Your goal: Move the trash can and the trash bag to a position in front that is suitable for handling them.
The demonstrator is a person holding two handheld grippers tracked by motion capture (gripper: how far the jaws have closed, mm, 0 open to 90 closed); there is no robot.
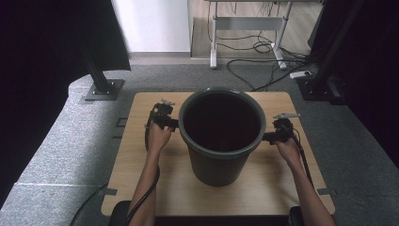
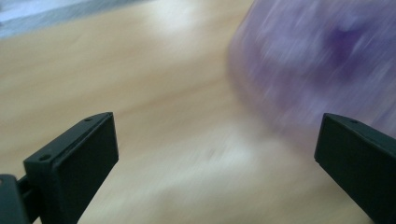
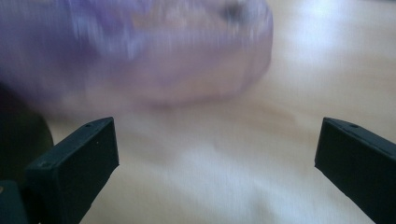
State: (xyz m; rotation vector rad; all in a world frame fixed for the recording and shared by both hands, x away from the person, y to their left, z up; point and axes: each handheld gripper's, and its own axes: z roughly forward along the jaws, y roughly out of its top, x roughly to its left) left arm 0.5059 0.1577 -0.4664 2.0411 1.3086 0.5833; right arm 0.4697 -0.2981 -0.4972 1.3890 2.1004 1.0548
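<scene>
A large dark grey bucket [image 1: 221, 136] stands upright in the middle of the wooden table [image 1: 263, 190]. My left gripper [image 1: 170, 123] is at the bucket's left side just under the rim, and my right gripper [image 1: 272, 137] is at its right side at the same height. In the left gripper view the left gripper [image 2: 217, 149] stands wide open, with the blurred, purplish bucket wall [image 2: 322, 60] at the upper right. In the right gripper view the right gripper [image 3: 217, 149] is also wide open, and the blurred bucket wall [image 3: 140, 46] is at the upper left. Nothing sits between either pair of jaws.
Grey carpet surrounds the table. Black curtains hang at both sides, with metal frame feet [image 1: 101, 89] [image 1: 320, 87] beside the table's far corners. A white desk frame with loose cables [image 1: 263, 47] stands farther back.
</scene>
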